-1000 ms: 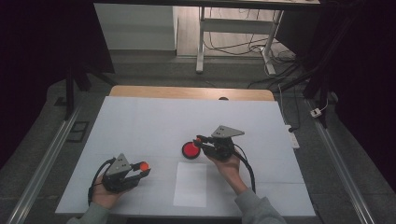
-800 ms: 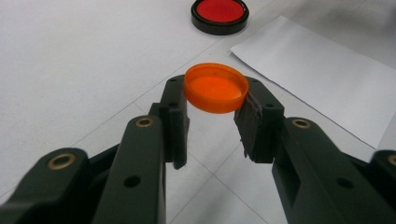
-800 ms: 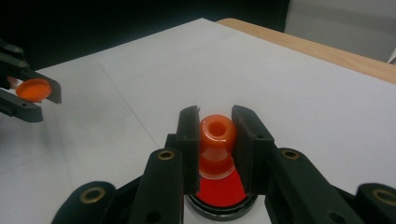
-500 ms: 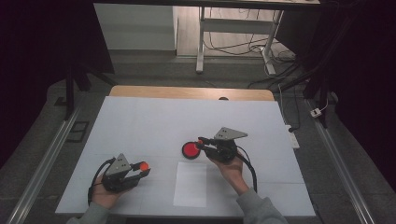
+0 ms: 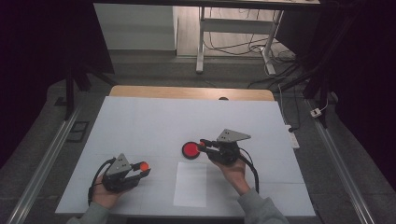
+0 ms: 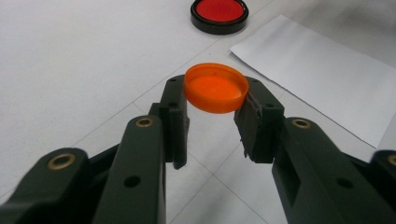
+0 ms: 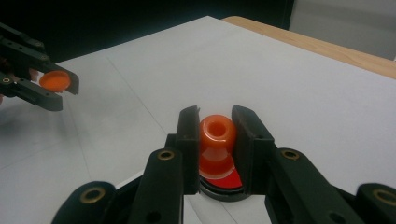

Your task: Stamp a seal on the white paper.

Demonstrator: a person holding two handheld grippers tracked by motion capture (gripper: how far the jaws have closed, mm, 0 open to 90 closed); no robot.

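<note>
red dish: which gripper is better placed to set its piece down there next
Right. The right gripper holds an orange bead-like piece directly over the red dish. The left gripper, holding the orange cap, sits well short of it.

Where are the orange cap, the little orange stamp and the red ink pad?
orange cap (image 6: 215, 88), left gripper view, its hollow inside.
orange stamp (image 7: 217, 133), right gripper view, its rounded top.
red ink pad (image 5: 190, 150), high view, its red middle.
</note>
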